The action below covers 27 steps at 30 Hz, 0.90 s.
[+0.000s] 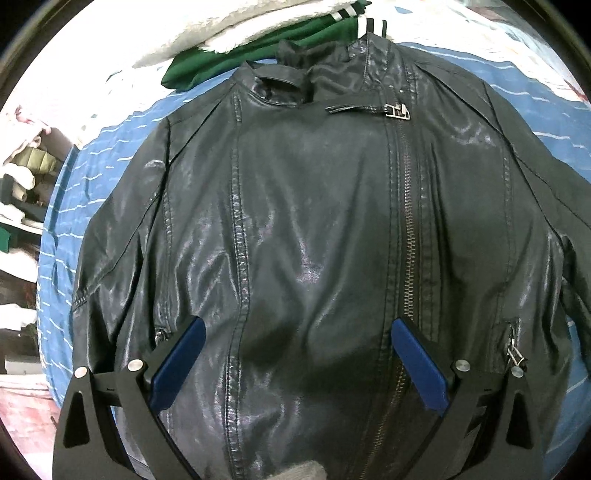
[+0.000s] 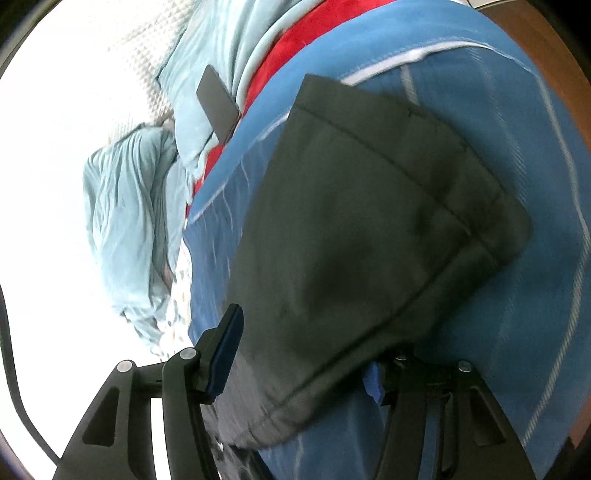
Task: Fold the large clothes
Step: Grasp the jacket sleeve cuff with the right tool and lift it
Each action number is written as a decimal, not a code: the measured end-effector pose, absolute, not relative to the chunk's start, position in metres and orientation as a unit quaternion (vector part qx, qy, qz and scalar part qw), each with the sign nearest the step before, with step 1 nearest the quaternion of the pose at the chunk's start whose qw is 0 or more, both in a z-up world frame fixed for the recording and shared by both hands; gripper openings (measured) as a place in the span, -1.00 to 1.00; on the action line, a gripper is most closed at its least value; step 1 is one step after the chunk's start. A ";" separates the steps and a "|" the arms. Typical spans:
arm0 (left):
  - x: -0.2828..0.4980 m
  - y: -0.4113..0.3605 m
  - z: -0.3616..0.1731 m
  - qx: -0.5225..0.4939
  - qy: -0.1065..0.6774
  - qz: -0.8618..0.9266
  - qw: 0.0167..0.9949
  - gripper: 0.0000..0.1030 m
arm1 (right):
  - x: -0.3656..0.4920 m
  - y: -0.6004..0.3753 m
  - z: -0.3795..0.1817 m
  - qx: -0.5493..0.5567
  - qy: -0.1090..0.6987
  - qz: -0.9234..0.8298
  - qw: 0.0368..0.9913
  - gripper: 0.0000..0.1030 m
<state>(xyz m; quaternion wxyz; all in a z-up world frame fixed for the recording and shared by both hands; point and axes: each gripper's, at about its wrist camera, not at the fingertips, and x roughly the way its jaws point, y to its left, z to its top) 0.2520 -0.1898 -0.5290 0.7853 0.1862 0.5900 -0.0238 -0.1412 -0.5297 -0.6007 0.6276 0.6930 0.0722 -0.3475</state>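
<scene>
A black leather jacket (image 1: 314,229) lies front up and spread flat on a blue striped bedcover (image 1: 110,147), collar far, zipper (image 1: 406,236) right of centre. My left gripper (image 1: 299,326) is open and empty, hovering over the jacket's lower front with its blue pads (image 1: 177,363) wide apart. In the right wrist view a dark sleeve end (image 2: 369,236) of the jacket lies on the bedcover (image 2: 517,129). My right gripper (image 2: 306,339) is open; the sleeve passes between its fingers, the left pad (image 2: 225,354) beside it and the right pad mostly hidden under it.
A green garment with white stripes (image 1: 280,44) and a white fleece (image 1: 221,33) lie beyond the collar. Shelves with clutter (image 1: 22,177) stand left of the bed. A light blue quilt (image 2: 129,206), red fabric (image 2: 291,44) and a dark flat phone-like object (image 2: 218,103) lie at the bed's far side.
</scene>
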 end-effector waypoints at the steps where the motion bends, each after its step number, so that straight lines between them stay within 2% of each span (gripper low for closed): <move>1: 0.252 -0.189 -0.529 0.184 0.590 -0.023 0.786 1.00 | -0.138 -0.534 -0.599 0.692 0.070 -0.348 0.629 0.15; 2: 0.251 -0.188 -0.528 0.181 0.589 -0.023 0.787 1.00 | -0.136 -0.537 -0.596 0.688 0.070 -0.350 0.632 0.05; 3: 0.251 -0.187 -0.526 0.176 0.590 -0.022 0.788 1.00 | -0.136 -0.539 -0.594 0.684 0.073 -0.354 0.634 -0.62; 4: 0.251 -0.185 -0.525 0.173 0.590 -0.021 0.789 1.00 | -0.135 -0.542 -0.592 0.681 0.078 -0.355 0.635 -0.85; 9: 0.250 -0.166 -0.510 0.147 0.586 -0.011 0.797 1.00 | -0.132 -0.553 -0.560 0.662 0.090 -0.374 0.643 -0.89; 15: 0.252 -0.113 -0.493 0.111 0.587 0.029 0.801 1.00 | -0.087 -0.553 -0.461 0.577 0.128 -0.370 0.717 -0.89; 21: 0.251 -0.035 -0.479 0.075 0.582 0.096 0.804 1.00 | 0.029 -0.504 -0.367 0.446 0.199 -0.307 0.817 -0.89; 24: 0.245 0.015 -0.474 0.047 0.581 0.136 0.801 1.00 | 0.104 -0.452 -0.345 0.374 0.242 -0.255 0.858 -0.90; 27: 0.231 0.061 -0.475 0.017 0.591 0.173 0.788 1.00 | 0.187 -0.381 -0.349 0.306 0.302 -0.189 0.883 -0.90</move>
